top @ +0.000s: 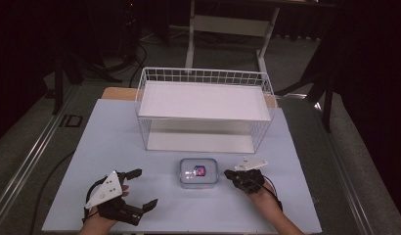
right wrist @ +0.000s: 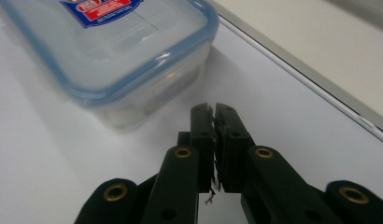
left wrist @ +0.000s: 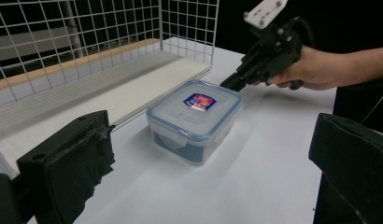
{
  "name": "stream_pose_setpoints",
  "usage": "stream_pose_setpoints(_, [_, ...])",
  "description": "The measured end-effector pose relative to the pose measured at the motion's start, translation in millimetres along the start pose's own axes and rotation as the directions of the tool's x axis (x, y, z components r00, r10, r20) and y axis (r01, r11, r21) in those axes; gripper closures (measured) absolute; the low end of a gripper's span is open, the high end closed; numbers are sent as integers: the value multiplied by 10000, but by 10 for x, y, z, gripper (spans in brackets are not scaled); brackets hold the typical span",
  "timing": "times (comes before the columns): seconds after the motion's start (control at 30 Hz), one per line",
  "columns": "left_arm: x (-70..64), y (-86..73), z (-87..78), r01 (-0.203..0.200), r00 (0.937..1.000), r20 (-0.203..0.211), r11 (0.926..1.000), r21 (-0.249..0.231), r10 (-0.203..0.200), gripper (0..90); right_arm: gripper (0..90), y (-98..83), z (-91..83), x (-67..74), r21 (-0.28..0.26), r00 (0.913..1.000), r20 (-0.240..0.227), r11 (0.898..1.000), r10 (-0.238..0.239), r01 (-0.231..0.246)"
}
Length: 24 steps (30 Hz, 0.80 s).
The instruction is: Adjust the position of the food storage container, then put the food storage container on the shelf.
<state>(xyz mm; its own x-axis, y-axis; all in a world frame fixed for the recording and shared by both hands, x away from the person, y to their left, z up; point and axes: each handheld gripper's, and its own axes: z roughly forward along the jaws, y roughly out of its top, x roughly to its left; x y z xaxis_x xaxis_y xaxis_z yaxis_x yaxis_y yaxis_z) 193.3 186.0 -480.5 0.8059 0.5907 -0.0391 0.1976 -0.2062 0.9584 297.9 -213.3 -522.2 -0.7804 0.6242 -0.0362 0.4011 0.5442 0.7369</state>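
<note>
**Grippers close in on the lidded box**

Nearest the person, the left gripper (top: 140, 188) rests on the table (top: 115, 132) at the near left, its jaws spread wide with nothing between them; in its own view the two black pads (left wrist: 68, 161) frame the box from a little way off. The right gripper (top: 230, 173) sits at the near right, and its jaws are pressed almost together, empty, the tips pointing at the box's right side, just beside it without touching.

The box (top: 198, 173) stands between the two grippers, near the middle of the table, upright, its blue-rimmed lid (left wrist: 195, 107) on and a red and blue label on top.

Beyond it, a white wire basket (top: 204, 77) stands at the far side, a bare white board on its floor.

The step in hand looks like the approach to the box, perhaps to move it or work its lid. Next, the right jaws would need to open before they can take hold, or else nudge the box as they are, while the left comes in to steady the other side
</note>
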Motion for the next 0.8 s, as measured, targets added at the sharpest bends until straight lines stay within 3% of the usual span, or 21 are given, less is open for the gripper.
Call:
stream_pose_setpoints(0.1, [-4,-7,14,-36,10000,0,9999,137,36,6,708,-35,-138,13,-148,9998,22,9997,175,-174])
stream_pose_setpoints(0.23, [-8,-14,37,24,10000,-2,9998,213,-24,6,428,-29,-319,69,-784,9988,-157,9958,456,-467])
stream_pose_setpoints(0.27, [-10,-17,42,-13,10000,-30,9996,281,14,6,320,-27,-359,81,-948,9985,-114,9940,531,-539])
stream_pose_setpoints(0.3, [-22,-28,66,-284,9989,-357,9976,632,307,6,225,-21,-389,95,-1068,9984,-215,9928,530,-550])
stream_pose_setpoints(0.4, [-24,-38,77,-261,9985,-452,9969,736,295,7,179,3,-464,120,-1350,9981,-309,9892,533,-570])
stream_pose_setpoints(0.43, [-21,-40,85,-121,9989,-449,9971,746,155,7,131,14,-489,126,-1503,9974,-413,9866,583,-639])
stream_pose_setpoints(0.5, [-17,-32,97,22,9991,-422,9969,786,11,6,119,56,-543,161,-1623,9981,-421,9854,443,-506])
stream_pose_setpoints(0.57, [-32,8,121,329,9993,-216,9970,700,-315,6,119,106,-632,231,-2117,9997,-69,9770,236,-245])
stream_pose_setpoints(0.63, [-55,62,139,438,9990,10,9972,610,-439,6,138,150,-696,292,-2439,9983,575,9698,78,65])
stream_pose_setpoints(0.67, [-55,62,139,438,9990,10,9972,610,-439,6,142,173,-728,300,-2459,9989,460,9693,80,36])
stream_pose_setpoints(0.73, [-78,131,155,551,9982,223,9969,569,-565,6,167,210,-795,314,-2926,9993,366,9562,35,74])
stream_pose_setpoints(0.8, [-113,245,179,405,9979,486,9970,658,-438,6,190,240,-847,335,-3213,9988,464,9466,-132,275])
